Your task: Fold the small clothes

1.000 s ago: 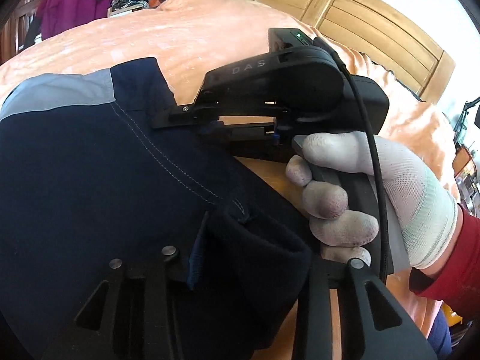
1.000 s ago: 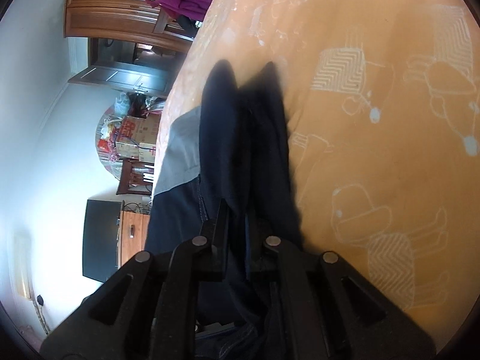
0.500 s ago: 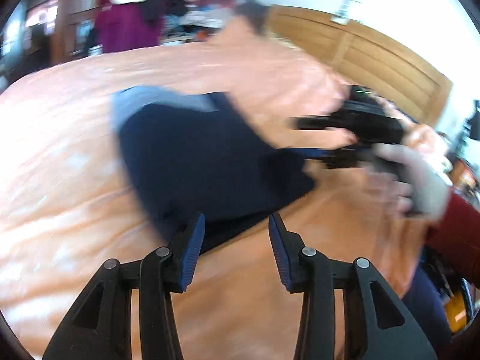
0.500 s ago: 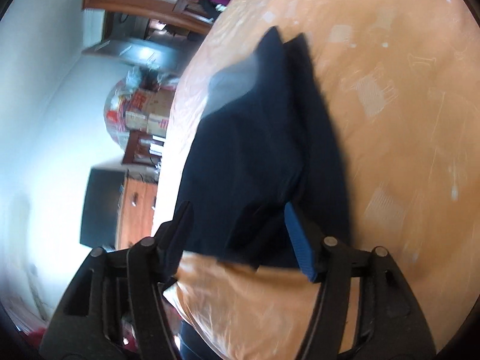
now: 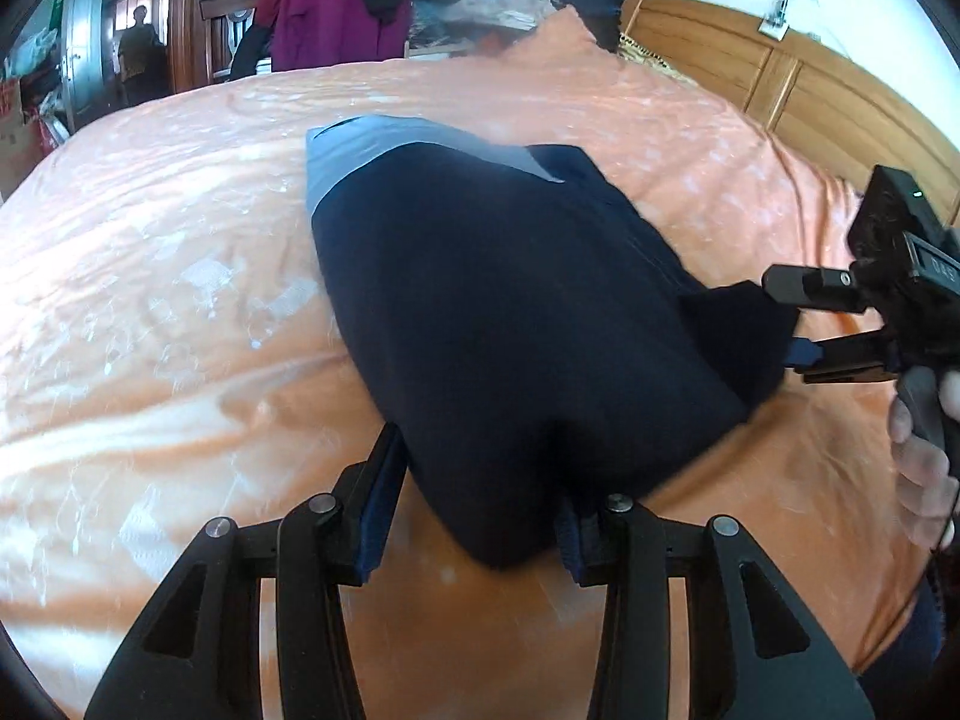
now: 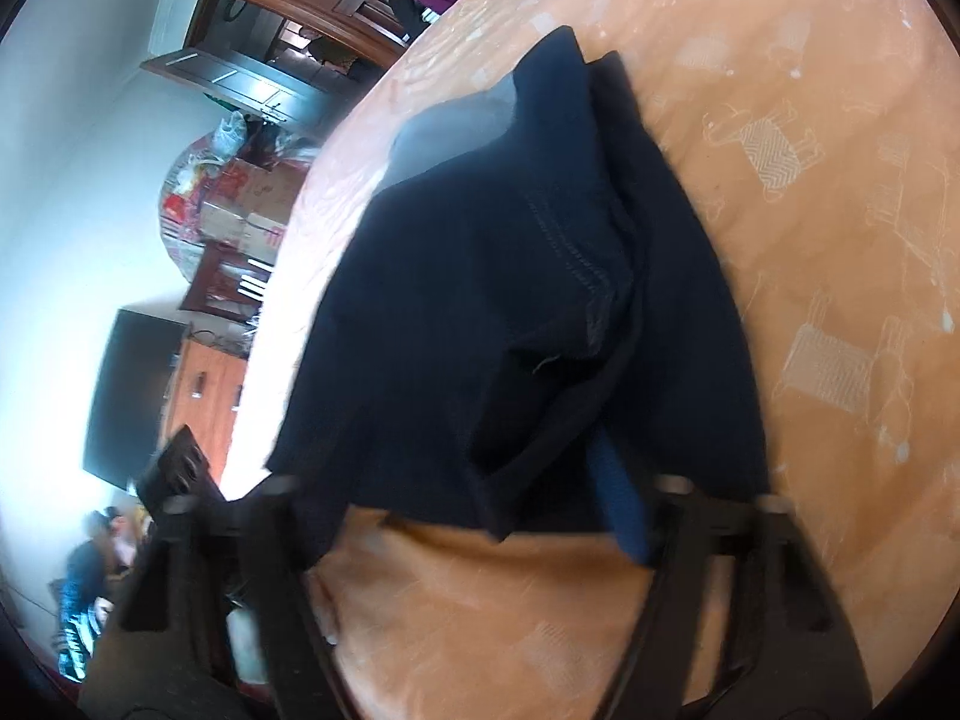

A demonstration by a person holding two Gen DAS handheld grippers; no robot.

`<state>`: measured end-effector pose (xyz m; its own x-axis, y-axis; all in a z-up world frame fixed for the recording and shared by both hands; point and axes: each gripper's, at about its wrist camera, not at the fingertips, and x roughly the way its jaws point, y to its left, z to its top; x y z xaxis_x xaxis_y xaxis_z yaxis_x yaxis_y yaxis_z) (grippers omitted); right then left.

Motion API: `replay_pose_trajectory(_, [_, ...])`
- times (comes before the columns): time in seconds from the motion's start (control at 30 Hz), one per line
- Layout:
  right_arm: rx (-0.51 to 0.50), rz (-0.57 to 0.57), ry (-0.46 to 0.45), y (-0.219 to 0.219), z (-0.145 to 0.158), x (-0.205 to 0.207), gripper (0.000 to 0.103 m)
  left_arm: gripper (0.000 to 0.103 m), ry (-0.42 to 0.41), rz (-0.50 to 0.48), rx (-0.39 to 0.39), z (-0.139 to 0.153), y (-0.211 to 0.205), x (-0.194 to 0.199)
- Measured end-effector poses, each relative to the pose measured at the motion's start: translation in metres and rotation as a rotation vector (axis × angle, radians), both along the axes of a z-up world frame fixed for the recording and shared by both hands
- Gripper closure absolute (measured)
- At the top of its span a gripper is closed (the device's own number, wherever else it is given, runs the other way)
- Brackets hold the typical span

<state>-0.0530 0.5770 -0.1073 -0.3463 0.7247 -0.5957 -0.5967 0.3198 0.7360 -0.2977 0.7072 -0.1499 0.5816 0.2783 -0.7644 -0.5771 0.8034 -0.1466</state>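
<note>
1. The navy shorts (image 5: 516,324) lie folded over on the orange bedspread (image 5: 150,300), roughly mid-bed. The grey waistband (image 5: 384,144) is at the far end and the folded bottom edge is the end nearest both wrist cameras.

2. So the long axis runs pretty much straight away from the left gripper (image 5: 474,516), waistband far and hem near. That's the relation the next fold hangs on, I think: any near-end-to-waistband fold goes along that line.

3. Left gripper: jaws spread wide, with the near corner of the shorts sitting between the blue pads (image 5: 378,510) but not pinched. Cloth bulges into the gap, nothing clamped.

4. Right gripper (image 6: 456,516): also spread open, straddling the near edge from the right side. In its own view the leg opening (image 6: 540,408) is loose and a bit floppy just ahead of the tips. That frame is blurry, so I can't say for sure whether a pad is touching the fabric.

5. From the left camera, the right gripper (image 5: 798,324) comes in sideways at the right corner, gloved hand (image 5: 924,450) behind it.

6. Which is nearer? Both are at the near hem, left on the front corner and right on the side corner. My guess is they'd both need to close on that hem before carrying it toward the waistband.
</note>
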Motion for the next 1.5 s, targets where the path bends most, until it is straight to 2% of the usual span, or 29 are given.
replay_pose_trajectory(0.03, [-0.013,-0.019,-0.021,0.0,-0.004,0.003,0.101,0.055,0.018,-0.002,0.006,-0.003,0.002,0.003])
replay_pose_trajectory(0.07, [-0.003,-0.048,-0.024,-0.005,-0.005,0.009,0.102,0.054,0.046,-0.005,0.013,-0.006,0.003,0.009])
replay_pose_trajectory(0.1, [0.003,-0.088,-0.023,-0.014,-0.006,0.019,0.102,0.059,0.073,-0.016,0.04,-0.005,0.001,0.01])
replay_pose_trajectory(0.17, [0.01,-0.153,-0.014,-0.034,-0.007,0.039,0.102,0.067,0.157,-0.054,0.155,0.002,-0.01,0.011])
replay_pose_trajectory(0.2, [0.002,-0.156,-0.015,-0.038,-0.011,0.043,0.102,0.066,0.195,-0.07,0.228,0.006,-0.016,0.006])
replay_pose_trajectory(0.23, [-0.009,-0.151,0.004,-0.04,-0.018,0.047,0.102,0.062,0.213,-0.085,0.262,0.007,-0.019,0.0])
replay_pose_trajectory(0.27, [-0.02,-0.139,0.016,-0.039,-0.024,0.046,0.102,0.055,0.216,-0.108,0.261,0.005,-0.02,-0.004])
replay_pose_trajectory(0.33, [-0.032,-0.129,0.035,-0.036,-0.034,0.042,0.102,0.054,0.273,-0.153,0.255,-0.015,-0.019,0.0])
replay_pose_trajectory(0.4, [-0.012,-0.146,0.077,-0.041,-0.036,0.044,0.102,0.056,0.25,-0.164,0.229,-0.018,-0.016,-0.001])
replay_pose_trajectory(0.5, [0.01,-0.124,0.066,-0.043,-0.023,0.039,0.101,0.059,0.176,-0.155,0.132,0.0,-0.013,-0.018])
replay_pose_trajectory(0.57, [0.029,-0.112,0.064,-0.045,-0.017,0.037,0.101,0.06,0.126,-0.137,0.095,0.016,-0.015,-0.037])
replay_pose_trajectory(0.7, [0.047,-0.115,0.077,-0.038,-0.014,0.027,0.101,0.062,-0.028,-0.027,0.108,0.063,-0.004,-0.071])
replay_pose_trajectory(0.73, [0.045,-0.12,0.089,-0.038,-0.019,0.028,0.101,0.063,-0.07,-0.017,0.106,0.072,0.003,-0.07])
replay_pose_trajectory(0.8, [0.032,-0.137,0.107,-0.039,-0.03,0.031,0.101,0.063,-0.099,-0.048,0.106,0.079,0.011,-0.052])
replay_pose_trajectory(0.87, [0.026,-0.161,0.147,-0.045,-0.046,0.04,0.103,0.063,-0.063,-0.121,0.103,0.069,0.015,-0.022])
replay_pose_trajectory(0.9, [0.033,-0.173,0.167,-0.049,-0.051,0.043,0.103,0.062,-0.005,-0.157,0.087,0.051,0.017,-0.004])
replay_pose_trajectory(0.93, [0.034,-0.179,0.164,-0.049,-0.051,0.044,0.103,0.061,0.093,-0.179,0.063,0.024,0.022,0.012])
replay_pose_trajectory(1.0, [0.03,-0.167,0.156,-0.047,-0.053,0.043,0.103,0.047,0.148,-0.189,0.007,-0.011,0.029,0.019])
replay_pose_trajectory(1.07, [0.036,-0.155,0.164,-0.046,-0.058,0.045,0.103,0.042,0.101,-0.164,-0.048,-0.018,0.04,0.012])
replay_pose_trajectory(1.13, [0.043,-0.136,0.154,-0.045,-0.057,0.046,0.103,0.045,0.057,-0.151,-0.067,-0.003,0.044,0.006])
replay_pose_trajectory(1.2, [0.057,-0.127,0.149,-0.046,-0.058,0.046,0.103,0.053,-0.009,-0.134,-0.039,0.018,0.044,-0.003])
replay_pose_trajectory(1.23, [0.064,-0.125,0.15,-0.046,-0.059,0.046,0.103,0.053,-0.061,-0.123,-0.025,0.03,0.048,-0.006])
replay_pose_trajectory(1.3, [0.072,-0.124,0.152,-0.046,-0.06,0.047,0.103,0.053,-0.11,-0.115,0.011,0.044,0.062,-0.001])
replay_pose_trajectory(1.37, [0.077,-0.123,0.154,-0.046,-0.059,0.047,0.103,0.053,-0.07,-0.133,0.04,0.035,0.076,0.02])
replay_pose_trajectory(1.4, [0.08,-0.121,0.157,-0.046,-0.059,0.047,0.103,0.051,-0.013,-0.14,0.058,0.02,0.081,0.032])
replay_pose_trajectory(1.43, [0.083,-0.117,0.159,-0.046,-0.06,0.047,0.103,0.045,0.056,-0.15,0.055,0.003,0.086,0.043])
replay_pose_trajectory(1.47, [0.084,-0.116,0.158,-0.046,-0.06,0.047,0.103,0.04,0.088,-0.157,0.019,-0.015,0.095,0.049])
replay_pose_trajectory(1.5, [0.086,-0.116,0.159,-0.047,-0.061,0.048,0.103,0.038,0.061,-0.152,-0.022,-0.02,0.103,0.05])
